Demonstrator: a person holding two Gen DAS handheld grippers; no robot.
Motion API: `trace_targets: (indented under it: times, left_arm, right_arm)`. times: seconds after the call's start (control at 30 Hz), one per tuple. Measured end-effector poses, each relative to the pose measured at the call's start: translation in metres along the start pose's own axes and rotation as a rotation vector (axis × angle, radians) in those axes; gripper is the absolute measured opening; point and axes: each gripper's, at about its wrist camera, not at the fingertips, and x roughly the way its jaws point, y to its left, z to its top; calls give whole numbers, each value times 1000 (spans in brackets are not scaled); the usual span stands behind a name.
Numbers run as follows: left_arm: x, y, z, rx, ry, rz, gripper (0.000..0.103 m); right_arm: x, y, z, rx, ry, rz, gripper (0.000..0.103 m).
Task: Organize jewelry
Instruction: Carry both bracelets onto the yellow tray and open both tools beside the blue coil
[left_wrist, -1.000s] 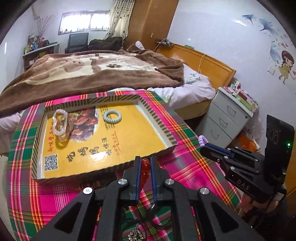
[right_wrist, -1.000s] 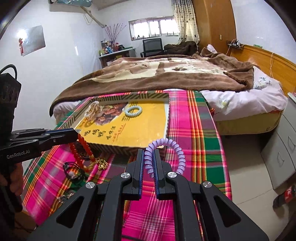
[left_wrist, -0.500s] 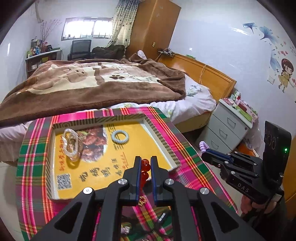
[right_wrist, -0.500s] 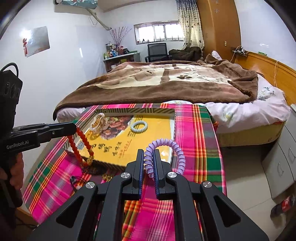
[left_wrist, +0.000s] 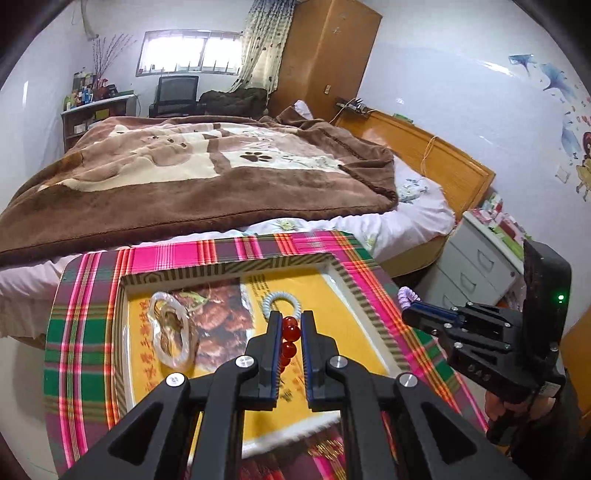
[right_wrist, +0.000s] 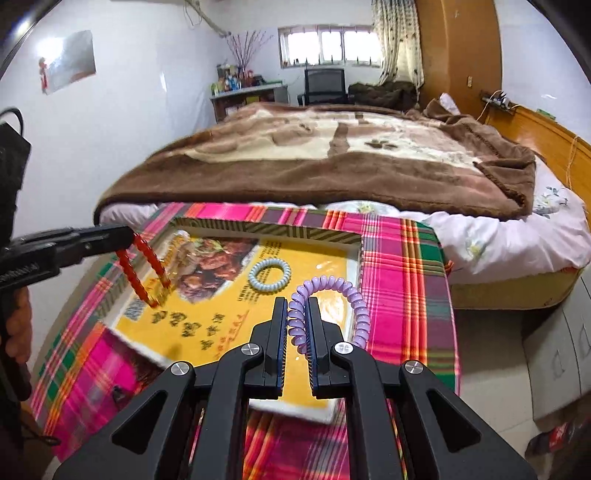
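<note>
1. Left gripper (left_wrist: 288, 334) – jaws clamped on a red bead bracelet (right_wrist: 142, 271); in the right wrist view the strand hangs in a loop from the fingertips, its lower end over the near left part of the tray.
2. Right gripper (right_wrist: 296, 326) – jaws clamped on a purple spiral hair tie (right_wrist: 332, 291); the free loop arches up and to the right of the fingers, above the tray's right side.
3. Shallow yellow tray (left_wrist: 354, 291) with a striped rim, on a pink-and-green plaid tablecloth (left_wrist: 77, 332). Both grippers are held over it.
4. Inside the tray – a pale blue spiral hair tie (left_wrist: 282, 300) near the far middle, and a clear bracelet (left_wrist: 173, 341) on the left, lying partly on the printed food picture; the two are apart.
5. Beyond the table: a bed with a brown paw-print blanket (left_wrist: 184, 177).
</note>
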Motion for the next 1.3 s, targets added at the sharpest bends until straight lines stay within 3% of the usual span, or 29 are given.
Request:
trace_targets:
  times: [0.37,0.6,0.97,1.3]
  left_arm:
    - [75,24,26,-21,63,-6,10]
    - [113,39,30,-35,113,28,10]
    - [143,62,27,-79,182,111,10]
    - [148,72,22,-112,198,123,10]
  right_arm:
    - [84,-13,21,-7,120,-11,9]
    - [120,-17,26,-46,170,-37,9]
    - [144,-16,22,-73,213,-37,9]
    - [146,-17,24,-74,221,-31,13]
